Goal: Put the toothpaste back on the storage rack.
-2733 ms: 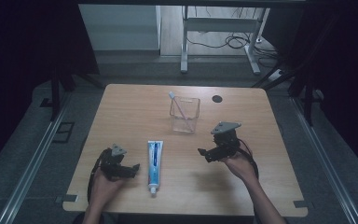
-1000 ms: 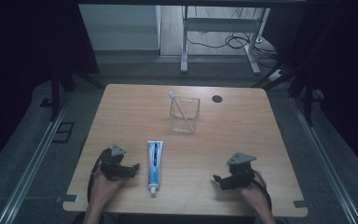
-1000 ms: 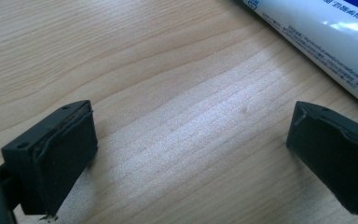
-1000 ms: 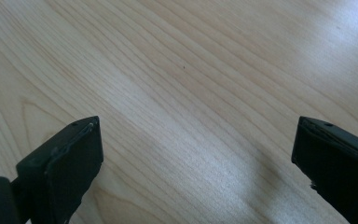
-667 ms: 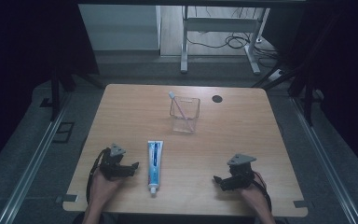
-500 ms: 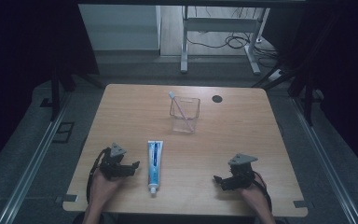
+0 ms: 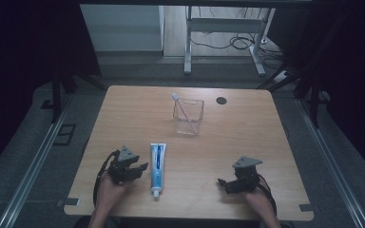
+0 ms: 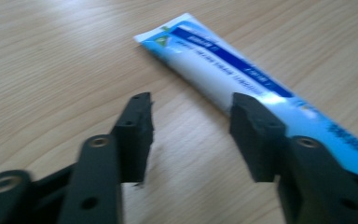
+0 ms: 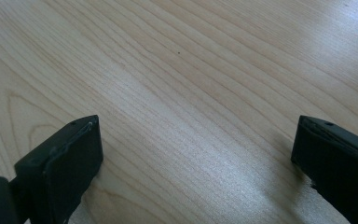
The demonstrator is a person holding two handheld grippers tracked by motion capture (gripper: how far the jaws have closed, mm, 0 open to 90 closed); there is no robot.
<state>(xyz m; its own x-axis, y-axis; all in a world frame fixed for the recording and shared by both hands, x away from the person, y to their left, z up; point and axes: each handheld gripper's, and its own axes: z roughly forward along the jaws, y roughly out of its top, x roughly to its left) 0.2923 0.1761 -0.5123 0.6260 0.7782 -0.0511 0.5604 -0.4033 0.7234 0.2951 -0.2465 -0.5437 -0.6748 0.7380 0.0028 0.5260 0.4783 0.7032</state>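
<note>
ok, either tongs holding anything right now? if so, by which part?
Nothing is held. The left tongs are open beside the toothpaste tube, with bare table between the jaws. The right tongs are wide open over bare wood.

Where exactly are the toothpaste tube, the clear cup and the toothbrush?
toothpaste tube (image 7: 157,164), high view, middle of its blue and white body.
clear cup (image 7: 193,124), high view, its front wall.
toothbrush (image 7: 175,97), high view, its white head poking above the cup's rim.
</note>
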